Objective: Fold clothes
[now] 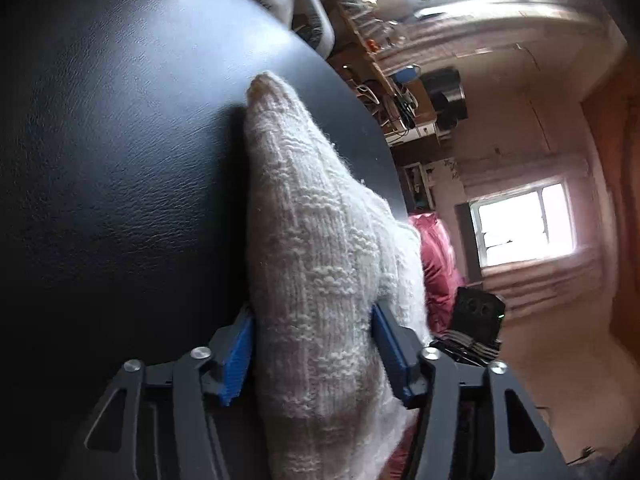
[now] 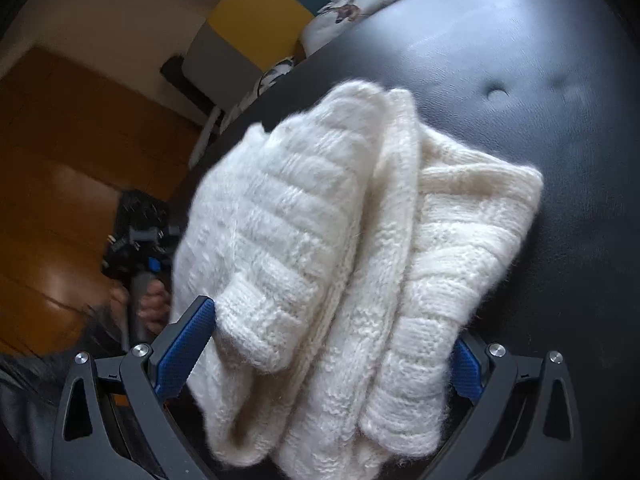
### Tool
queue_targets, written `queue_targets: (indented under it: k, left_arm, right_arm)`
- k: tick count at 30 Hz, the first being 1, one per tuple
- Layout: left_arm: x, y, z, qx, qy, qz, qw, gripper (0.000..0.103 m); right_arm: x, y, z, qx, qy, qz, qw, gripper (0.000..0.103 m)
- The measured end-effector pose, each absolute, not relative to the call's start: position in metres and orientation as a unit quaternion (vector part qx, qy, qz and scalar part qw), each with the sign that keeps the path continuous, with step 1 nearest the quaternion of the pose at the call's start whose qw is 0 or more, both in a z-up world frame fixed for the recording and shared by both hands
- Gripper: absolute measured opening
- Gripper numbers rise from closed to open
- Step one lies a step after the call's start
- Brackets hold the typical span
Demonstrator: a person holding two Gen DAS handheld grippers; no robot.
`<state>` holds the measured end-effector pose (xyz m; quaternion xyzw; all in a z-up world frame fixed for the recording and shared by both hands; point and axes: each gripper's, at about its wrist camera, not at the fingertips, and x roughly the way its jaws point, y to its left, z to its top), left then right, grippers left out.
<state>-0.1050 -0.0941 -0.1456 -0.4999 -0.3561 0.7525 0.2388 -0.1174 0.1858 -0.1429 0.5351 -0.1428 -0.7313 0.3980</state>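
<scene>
The left gripper (image 1: pixel 314 344) clamps its blue pads on a cream knitted garment (image 1: pixel 316 248) lying along the black leather tabletop (image 1: pixel 120 160)

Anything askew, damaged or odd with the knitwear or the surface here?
Nothing damaged. The white knit lies bunched in uneven folds near the edge of the black padded surface, its layers not squared. Both grippers, left and right, have knit between their fingers.

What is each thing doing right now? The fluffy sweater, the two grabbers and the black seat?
White knit sweater: bunched in thick folds, lying on the seat, gripped at both ends.
Left gripper: shut on the sweater, blue pads pressing its sides.
Right gripper: jaws wide around a thick bundle of sweater.
Black leather seat: bare beside the sweater.
</scene>
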Motion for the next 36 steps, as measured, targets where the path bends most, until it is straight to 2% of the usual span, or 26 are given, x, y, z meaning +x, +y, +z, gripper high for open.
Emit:
queue_targets:
  k: [3, 5, 8, 11, 12, 14, 15, 17, 19, 21, 22, 23, 24, 30, 36]
  left_arm:
    - [-0.098, -0.088, -0.132, -0.492, -0.318, 0.778, 0.228, 0.043]
    - [-0.093, -0.081, -0.122, -0.483, -0.28, 0.798, 0.226, 0.043]
    - [-0.091, -0.079, -0.118, -0.482, -0.267, 0.804, 0.223, 0.048]
    - [-0.094, -0.082, -0.122, -0.489, -0.285, 0.797, 0.212, 0.061]
    - [-0.096, -0.083, -0.124, -0.491, -0.294, 0.793, 0.208, 0.07]
    - [-0.094, -0.082, -0.125, -0.49, -0.294, 0.793, 0.211, 0.071]
    - [-0.093, -0.081, -0.126, -0.49, -0.294, 0.793, 0.213, 0.071]
    - [-0.092, -0.08, -0.127, -0.489, -0.293, 0.793, 0.216, 0.066]
    - [-0.09, -0.079, -0.128, -0.488, -0.291, 0.793, 0.219, 0.052]
    - [-0.087, -0.077, -0.125, -0.483, -0.286, 0.798, 0.22, 0.046]
    - [-0.084, -0.075, -0.121, -0.477, -0.275, 0.805, 0.22, 0.044]
    - [-0.08, -0.072, -0.116, -0.467, -0.261, 0.815, 0.221, 0.043]
    - [-0.076, -0.07, -0.113, -0.46, -0.253, 0.822, 0.221, 0.042]
    - [-0.039, -0.082, -0.093, -0.403, -0.236, 0.862, 0.196, 0.039]
    - [0.026, -0.16, -0.076, -0.353, -0.242, 0.899, 0.093, 0.039]
  right_arm:
    - [-0.105, 0.176, -0.137, 0.532, -0.076, -0.752, 0.383, 0.1]
    - [-0.1, 0.176, -0.134, 0.529, -0.063, -0.758, 0.376, 0.084]
    - [-0.094, 0.181, -0.132, 0.531, -0.063, -0.761, 0.367, 0.077]
    - [-0.088, 0.186, -0.134, 0.538, -0.075, -0.752, 0.373, 0.078]
    - [-0.086, 0.187, -0.134, 0.538, -0.076, -0.748, 0.381, 0.082]
    - [-0.079, 0.188, -0.136, 0.526, -0.069, -0.746, 0.402, 0.096]
    - [-0.075, 0.188, -0.137, 0.519, -0.064, -0.746, 0.413, 0.097]
    - [-0.071, 0.189, -0.137, 0.517, -0.058, -0.749, 0.41, 0.097]
    - [-0.068, 0.191, -0.135, 0.518, -0.056, -0.756, 0.396, 0.095]
    - [-0.064, 0.197, -0.133, 0.513, -0.059, -0.768, 0.379, 0.085]
    - [-0.062, 0.2, -0.132, 0.51, -0.063, -0.774, 0.371, 0.075]
    - [-0.059, 0.204, -0.13, 0.506, -0.067, -0.779, 0.364, 0.069]
    - [-0.056, 0.207, -0.129, 0.501, -0.068, -0.785, 0.359, 0.068]
    - [-0.043, 0.192, -0.115, 0.474, -0.006, -0.807, 0.353, 0.067]
    - [-0.049, 0.105, -0.108, 0.462, 0.044, -0.757, 0.46, 0.067]
